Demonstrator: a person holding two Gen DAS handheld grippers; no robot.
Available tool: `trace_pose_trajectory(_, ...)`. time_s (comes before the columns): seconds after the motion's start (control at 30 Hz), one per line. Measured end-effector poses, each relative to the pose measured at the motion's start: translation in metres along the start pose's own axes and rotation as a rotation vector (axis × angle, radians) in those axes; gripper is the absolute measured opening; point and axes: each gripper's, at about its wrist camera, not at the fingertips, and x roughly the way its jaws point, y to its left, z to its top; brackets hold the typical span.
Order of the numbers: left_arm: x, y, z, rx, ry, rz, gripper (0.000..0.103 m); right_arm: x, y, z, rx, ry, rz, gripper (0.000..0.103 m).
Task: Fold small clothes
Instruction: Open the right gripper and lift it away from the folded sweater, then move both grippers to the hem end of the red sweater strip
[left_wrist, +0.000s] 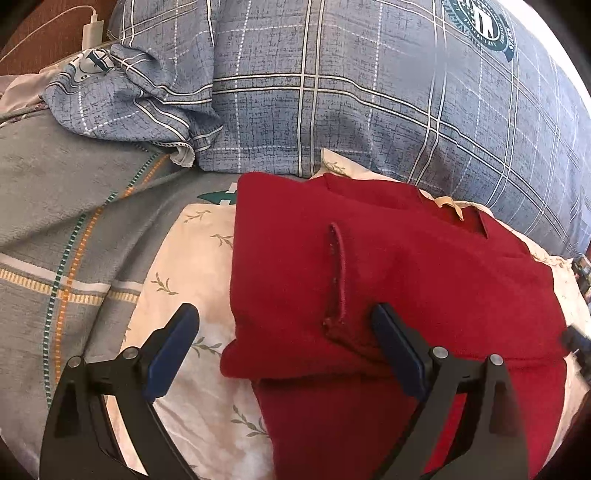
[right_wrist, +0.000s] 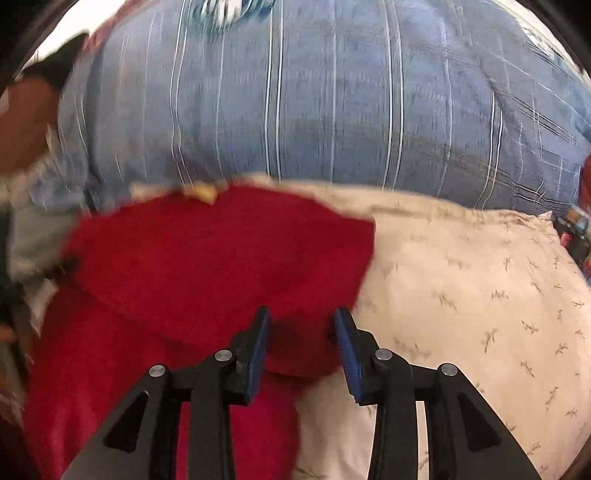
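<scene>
A red garment (left_wrist: 369, 280) lies folded on a cream leaf-print pillow (left_wrist: 192, 266), its tan neck label (left_wrist: 448, 205) at the far edge. A raised seam (left_wrist: 338, 273) runs down its top layer. My left gripper (left_wrist: 284, 317) is open wide above the garment's near left corner: one pad hangs over the pillow and the other over the red cloth, neither pressing. The right wrist view is blurred. There my right gripper (right_wrist: 303, 317) is partly open over the red garment's (right_wrist: 207, 266) near right edge, with red cloth in the gap but no pad pressing on it.
A blue plaid duvet (left_wrist: 369, 92) bulges behind the pillow, with a bunched fold (left_wrist: 147, 96) at the left. A grey striped blanket (left_wrist: 55, 206) lies to the left. A white charger with cable (left_wrist: 92, 31) sits at the top left. Bare cream pillow (right_wrist: 480, 295) extends right of the garment.
</scene>
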Motion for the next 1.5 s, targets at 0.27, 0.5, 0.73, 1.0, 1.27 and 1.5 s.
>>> trace_pose_trajectory(0.27,-0.018,0.000,-0.007,0.021,-0.001,0.016,0.096,-0.022,-0.023,-0.010,0.116,-0.019,0.017,0.056)
trace_pose_trajectory(0.5,-0.047,0.003,-0.034,0.067,0.020,0.030,0.095,-0.059,-0.012,-0.043,0.109,0.002,0.144,0.069)
trace_pose_trajectory(0.73,-0.089,0.015,-0.065,0.050,0.026,0.012,0.095,-0.080,-0.012,-0.079,0.112,0.063,0.266,0.073)
trace_pose_trajectory(1.0,-0.120,0.022,-0.118,0.033,0.084,-0.018,0.095,-0.087,-0.011,-0.117,0.120,0.176,0.384,0.073)
trace_pose_trajectory(1.27,-0.132,0.022,-0.167,0.069,0.181,-0.034,0.095,-0.099,-0.013,-0.152,0.110,0.254,0.558,0.074)
trace_pose_trajectory(1.5,-0.142,0.020,-0.189,0.098,0.224,0.000,0.096,-0.106,-0.001,-0.167,0.024,0.297,0.648,0.072)
